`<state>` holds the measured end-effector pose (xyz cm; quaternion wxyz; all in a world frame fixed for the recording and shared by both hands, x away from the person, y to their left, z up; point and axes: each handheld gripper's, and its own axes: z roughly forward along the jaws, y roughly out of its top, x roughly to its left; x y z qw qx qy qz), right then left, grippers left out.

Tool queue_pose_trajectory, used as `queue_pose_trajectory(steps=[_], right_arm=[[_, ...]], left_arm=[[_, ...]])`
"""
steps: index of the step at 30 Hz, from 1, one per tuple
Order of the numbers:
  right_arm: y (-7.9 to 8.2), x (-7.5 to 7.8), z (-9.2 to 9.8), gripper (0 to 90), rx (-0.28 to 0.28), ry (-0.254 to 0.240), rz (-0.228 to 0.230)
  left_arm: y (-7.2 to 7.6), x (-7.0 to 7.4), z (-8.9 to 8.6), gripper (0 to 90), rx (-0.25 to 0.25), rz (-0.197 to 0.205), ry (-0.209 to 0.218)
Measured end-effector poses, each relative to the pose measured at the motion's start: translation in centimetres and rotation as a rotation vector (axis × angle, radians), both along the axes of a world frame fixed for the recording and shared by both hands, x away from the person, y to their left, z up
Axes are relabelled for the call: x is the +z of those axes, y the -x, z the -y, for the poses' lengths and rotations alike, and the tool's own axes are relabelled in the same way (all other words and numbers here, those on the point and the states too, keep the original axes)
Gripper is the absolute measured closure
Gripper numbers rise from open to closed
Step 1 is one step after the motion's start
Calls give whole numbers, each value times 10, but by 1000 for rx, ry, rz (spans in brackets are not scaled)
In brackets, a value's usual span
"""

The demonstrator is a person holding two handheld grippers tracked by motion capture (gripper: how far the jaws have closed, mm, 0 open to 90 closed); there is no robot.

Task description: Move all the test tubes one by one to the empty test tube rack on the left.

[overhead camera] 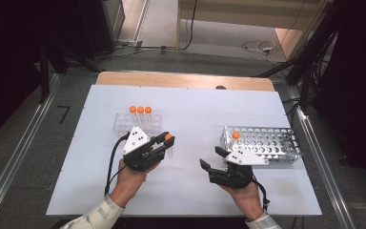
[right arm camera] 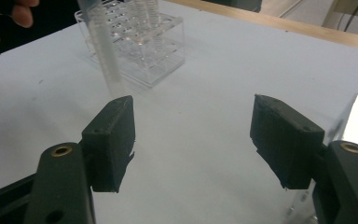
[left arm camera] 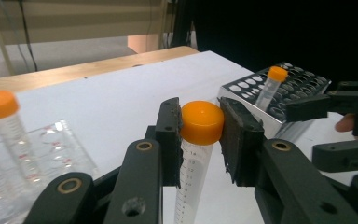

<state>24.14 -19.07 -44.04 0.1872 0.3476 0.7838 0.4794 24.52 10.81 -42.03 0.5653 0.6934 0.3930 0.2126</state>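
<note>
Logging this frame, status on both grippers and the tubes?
Left hand-held gripper shut on a tube at its orange cap. Right hand-held gripper open, empty. One tube in metal rack. Nothing between.

Bright, even overhead light, soft shadows; dark surroundings, gripper views perhaps slightly blurred.

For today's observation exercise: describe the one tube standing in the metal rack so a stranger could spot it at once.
Find the white table, then the perforated metal rack at its right side. At the rack's near-left corner stands one clear tube with an orange cap, alone among unfilled holes.
</note>
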Motion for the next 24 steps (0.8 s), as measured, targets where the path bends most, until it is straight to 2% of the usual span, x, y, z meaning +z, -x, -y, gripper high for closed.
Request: queue_pose_trajectory(steps=[7,12,24], right_arm=[[4,-1,24,293,-50,0,0],[7,-2,38,294,-84,-5,-5],[7,-2,58,296,-137,-16,-7]], left_arm=[[-1,7,-22,696,53,9,19],[-1,12,-31,696,75,14,28],[-6,23,-52,696,128,13,37]])
